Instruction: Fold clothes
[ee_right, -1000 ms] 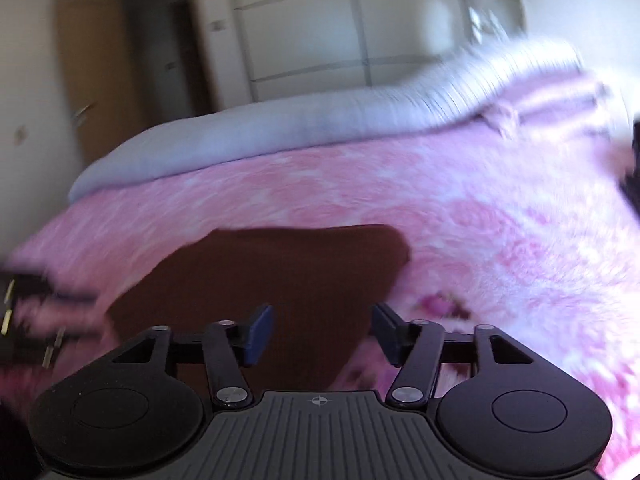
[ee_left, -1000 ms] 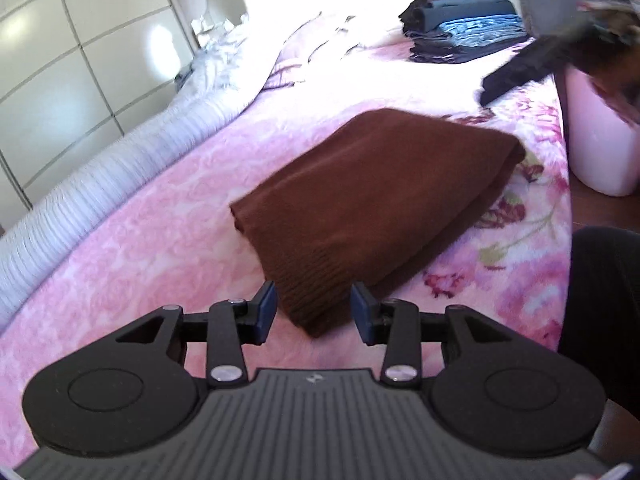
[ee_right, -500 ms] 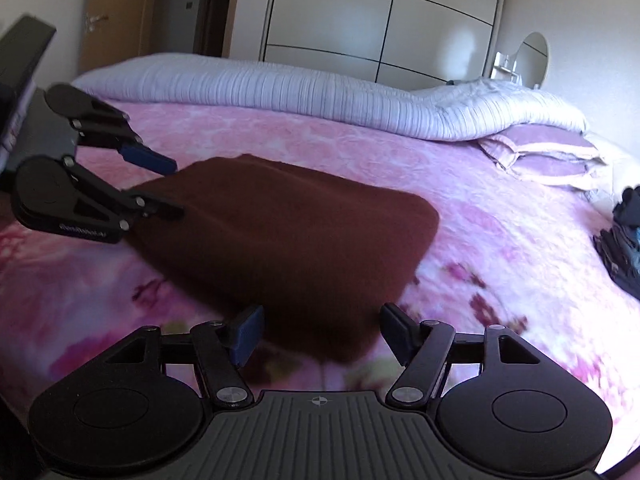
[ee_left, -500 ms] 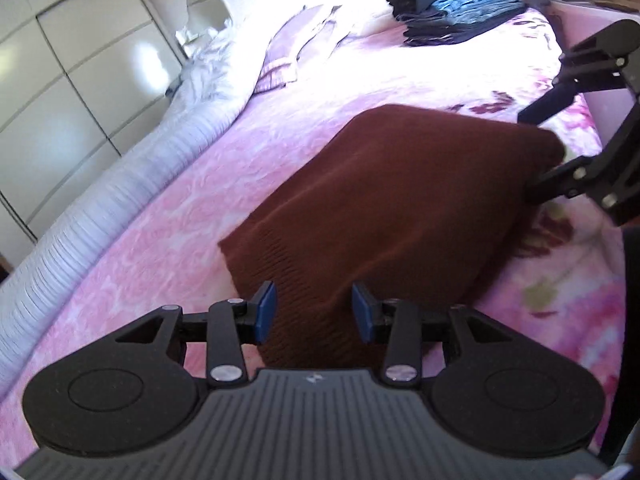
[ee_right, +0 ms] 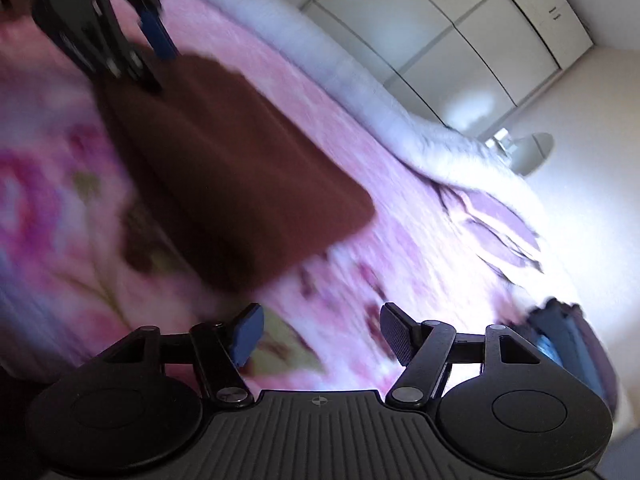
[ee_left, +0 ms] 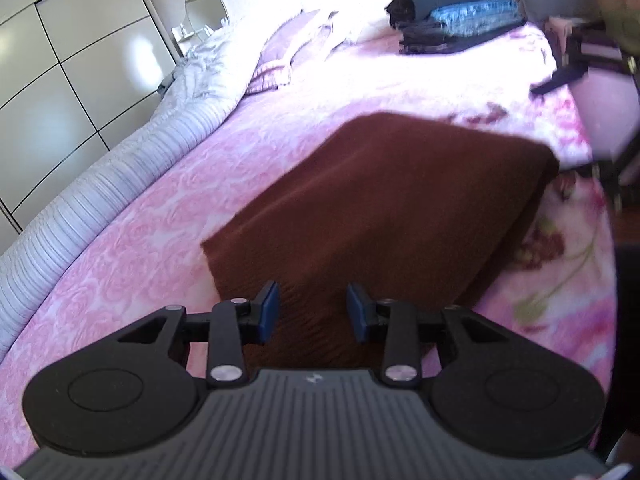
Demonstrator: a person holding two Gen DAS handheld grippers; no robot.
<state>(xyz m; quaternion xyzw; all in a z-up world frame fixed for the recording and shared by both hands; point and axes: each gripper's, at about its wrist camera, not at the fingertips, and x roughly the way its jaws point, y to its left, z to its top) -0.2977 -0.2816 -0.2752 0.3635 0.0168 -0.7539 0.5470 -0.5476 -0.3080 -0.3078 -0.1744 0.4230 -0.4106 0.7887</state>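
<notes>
Left wrist view: one folded brown sweater (ee_left: 380, 216) on the bed (ee_left: 140, 248), one clothes stack (ee_left: 456, 20) behind. Left tool (ee_left: 313, 308) and right tool (ee_right: 320, 334) both gape wide, empty.

We see the right wrist view smeared with blur: the brown sweater (ee_right: 224, 168) has soft edges, and the left gripper (ee_right: 154, 60) is cut off by the top edge. The clothes stack (ee_right: 568, 344) sits partly behind the right gripper (ee_right: 320, 336). In the left wrist view, the sweater's near hem is hidden.
</notes>
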